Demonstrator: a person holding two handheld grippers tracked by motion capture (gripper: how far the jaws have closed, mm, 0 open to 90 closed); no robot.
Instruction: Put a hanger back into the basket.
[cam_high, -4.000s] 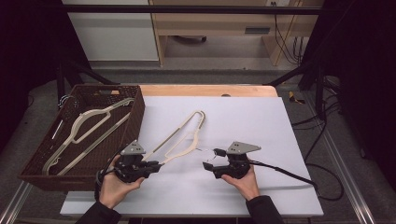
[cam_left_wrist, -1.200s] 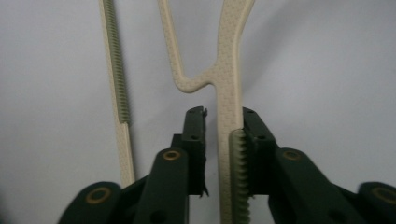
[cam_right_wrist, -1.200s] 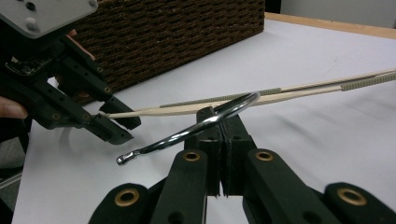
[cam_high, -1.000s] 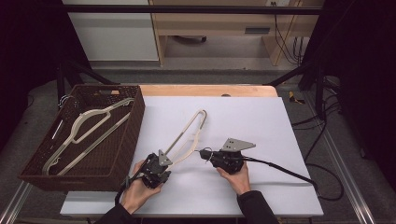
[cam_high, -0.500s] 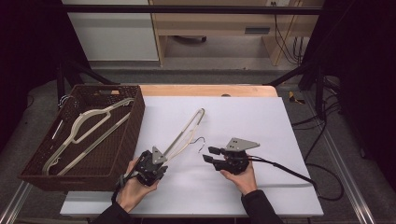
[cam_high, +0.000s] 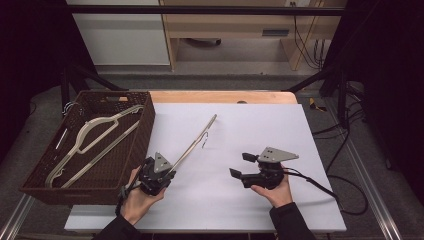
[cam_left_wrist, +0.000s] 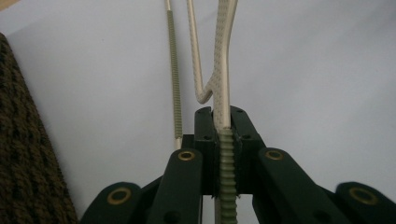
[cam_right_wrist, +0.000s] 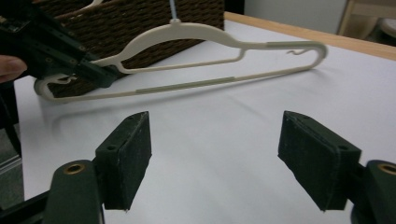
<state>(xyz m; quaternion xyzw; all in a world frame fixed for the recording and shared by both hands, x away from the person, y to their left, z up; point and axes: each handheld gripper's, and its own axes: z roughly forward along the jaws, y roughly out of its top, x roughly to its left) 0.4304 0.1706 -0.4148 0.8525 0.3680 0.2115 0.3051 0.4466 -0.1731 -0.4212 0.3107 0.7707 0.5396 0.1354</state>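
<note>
Just right of the basket (cam_high: 47, 187) (two hangers lie inside), the left gripper (cam_high: 159, 176) pinches one end of the hanger (cam_high: 197, 140) — its length slanting up-right, away from the basket. Farther right, the right gripper (cam_high: 241, 166) — jaws just opened, nothing between — faces it.

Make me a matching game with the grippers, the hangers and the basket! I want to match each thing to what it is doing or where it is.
Things:
1. left gripper
2. right gripper
3. cream plastic hanger on the white table
4. dark brown woven basket

States or places:
A. open, nothing between its fingers
B. at the table's left edge, with another cream hanger inside
C. shut on one end of a hanger
D. tipped up on edge, one end gripped

Pairs: 1-C, 2-A, 3-D, 4-B
</note>
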